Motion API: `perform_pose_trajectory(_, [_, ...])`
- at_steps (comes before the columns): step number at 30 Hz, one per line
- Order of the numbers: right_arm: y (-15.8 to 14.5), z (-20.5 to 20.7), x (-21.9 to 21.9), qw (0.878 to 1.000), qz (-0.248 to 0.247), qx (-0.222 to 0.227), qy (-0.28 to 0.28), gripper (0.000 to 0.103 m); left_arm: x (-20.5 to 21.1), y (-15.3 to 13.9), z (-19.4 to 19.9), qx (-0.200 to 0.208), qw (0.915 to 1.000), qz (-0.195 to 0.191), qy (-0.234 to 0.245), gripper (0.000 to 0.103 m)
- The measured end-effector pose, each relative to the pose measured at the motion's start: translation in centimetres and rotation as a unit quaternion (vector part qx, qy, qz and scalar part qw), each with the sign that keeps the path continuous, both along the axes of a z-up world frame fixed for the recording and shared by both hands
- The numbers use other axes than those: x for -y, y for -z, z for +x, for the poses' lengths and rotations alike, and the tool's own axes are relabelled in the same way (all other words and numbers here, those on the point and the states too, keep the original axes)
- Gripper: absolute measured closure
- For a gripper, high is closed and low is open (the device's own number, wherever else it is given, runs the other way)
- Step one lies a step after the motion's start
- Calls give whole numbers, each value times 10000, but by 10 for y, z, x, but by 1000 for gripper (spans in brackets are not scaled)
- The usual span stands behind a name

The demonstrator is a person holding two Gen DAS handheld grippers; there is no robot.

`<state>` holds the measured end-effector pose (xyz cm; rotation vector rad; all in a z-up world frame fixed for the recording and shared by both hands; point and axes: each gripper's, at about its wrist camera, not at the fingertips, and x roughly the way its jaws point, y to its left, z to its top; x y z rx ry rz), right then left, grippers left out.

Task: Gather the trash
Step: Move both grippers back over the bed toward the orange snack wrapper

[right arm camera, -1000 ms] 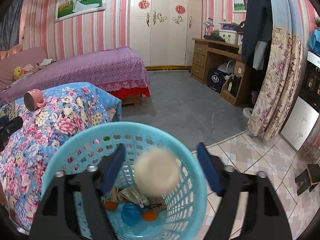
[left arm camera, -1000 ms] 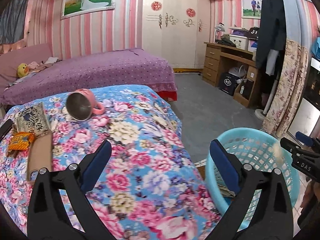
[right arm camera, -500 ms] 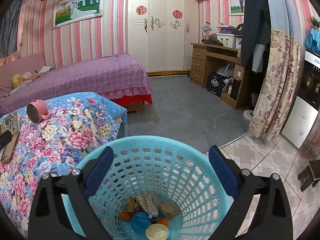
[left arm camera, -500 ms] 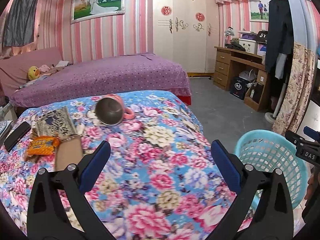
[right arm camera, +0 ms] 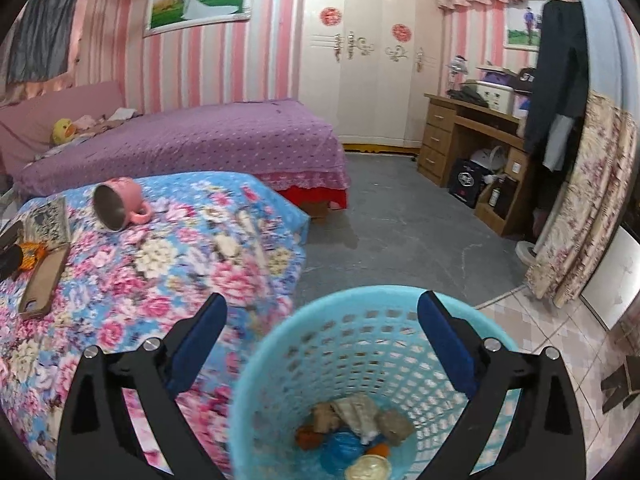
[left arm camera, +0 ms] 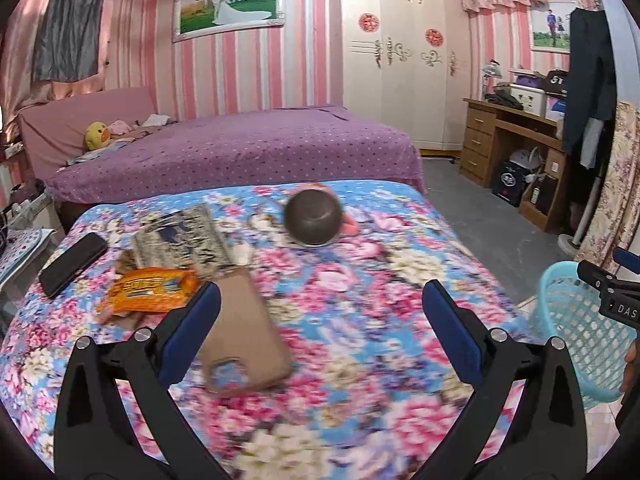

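Note:
A light blue plastic basket [right arm camera: 360,344] stands on the floor beside the floral-covered table [left arm camera: 360,300]; it holds several pieces of trash [right arm camera: 356,432]. My right gripper [right arm camera: 322,340] is open and empty above the basket's rim. My left gripper [left arm camera: 320,328] is open and empty over the table. An orange snack wrapper [left arm camera: 148,288] lies on the table left of it, also in the right wrist view [right arm camera: 34,252]. The basket shows at the right edge of the left wrist view [left arm camera: 580,328].
On the table lie a brown phone case [left arm camera: 244,340], a patterned packet [left arm camera: 180,236], a black phone [left arm camera: 74,258] and a tipped pink mug [left arm camera: 316,218]. A purple bed [left arm camera: 240,148] stands behind. A wooden desk [right arm camera: 472,140] and wardrobe [right arm camera: 368,60] stand at the right.
A pale round piece of trash dropped from my right gripper into the basket. My left gripper has swung left over the table toward the wrapper and phone case. The right gripper shifted slightly left.

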<state>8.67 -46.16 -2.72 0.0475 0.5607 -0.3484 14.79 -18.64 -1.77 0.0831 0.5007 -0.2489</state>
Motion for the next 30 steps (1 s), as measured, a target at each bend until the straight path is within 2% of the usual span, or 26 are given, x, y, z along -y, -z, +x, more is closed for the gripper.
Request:
perform_pose_trajectory(9, [11,34,-58,9983,-71,-227,-530,9,-61,17,19,-145,9989,219,-382,6])
perform_pose_trajectory(13, [18,49,-81,9970,-107,-327,-695,9,-85,19,27,-315,9979,197,-533,6])
perform_pose_trajectory(19, [31,67,-110,9936,-94,-519,-996,9,-114,29,42,-385,9948,487,-811,6])
perform_pose_trajectory(24, [36,76,-124,9909,-210,-686,-1137,9,-136,44,60,-760,9908,565,-963,6])
perform_pose_trajectory(27, [35,79,-123,9912,-66,-696,-1123,9,-147,51,71,-988,9895,420,-970,6])
perform_pose_trajectory(30, [34,82,-122,9917,25,-671,-1092,9,-148,57,84,-1132,9871,498,-1013,6])
